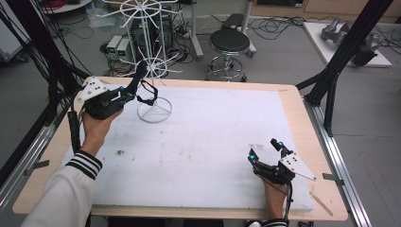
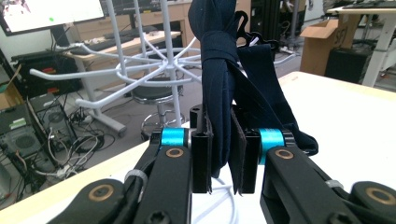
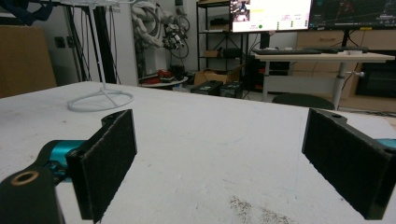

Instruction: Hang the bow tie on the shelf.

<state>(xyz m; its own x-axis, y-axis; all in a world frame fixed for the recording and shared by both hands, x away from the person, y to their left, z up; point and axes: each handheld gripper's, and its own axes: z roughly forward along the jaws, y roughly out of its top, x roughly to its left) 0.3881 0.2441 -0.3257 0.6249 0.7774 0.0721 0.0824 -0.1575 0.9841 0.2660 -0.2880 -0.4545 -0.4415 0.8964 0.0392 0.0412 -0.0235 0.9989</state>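
Note:
My left gripper (image 1: 133, 92) (image 2: 223, 156) is at the table's far left, shut on a dark navy cloth item (image 1: 140, 71) (image 2: 217, 70). The cloth stands up from the jaws, and a black plastic hook (image 2: 243, 29) shows at its top. It is right beside the white wire rack (image 1: 147, 47) (image 2: 154, 60), just above the rack's ring base (image 1: 154, 109) (image 3: 100, 100). My right gripper (image 1: 264, 149) (image 3: 219, 140) rests low on the white board (image 1: 213, 137) near the front right, open, with nothing between its pads (image 3: 109, 158).
The white board lies on a wooden table (image 1: 295, 118). Black frame posts (image 1: 347, 45) rise at the far right and far left. Behind the table stand a stool (image 1: 229, 42), computer boxes (image 1: 118, 47) and cables. Dark specks (image 3: 247, 207) mark the board near the right gripper.

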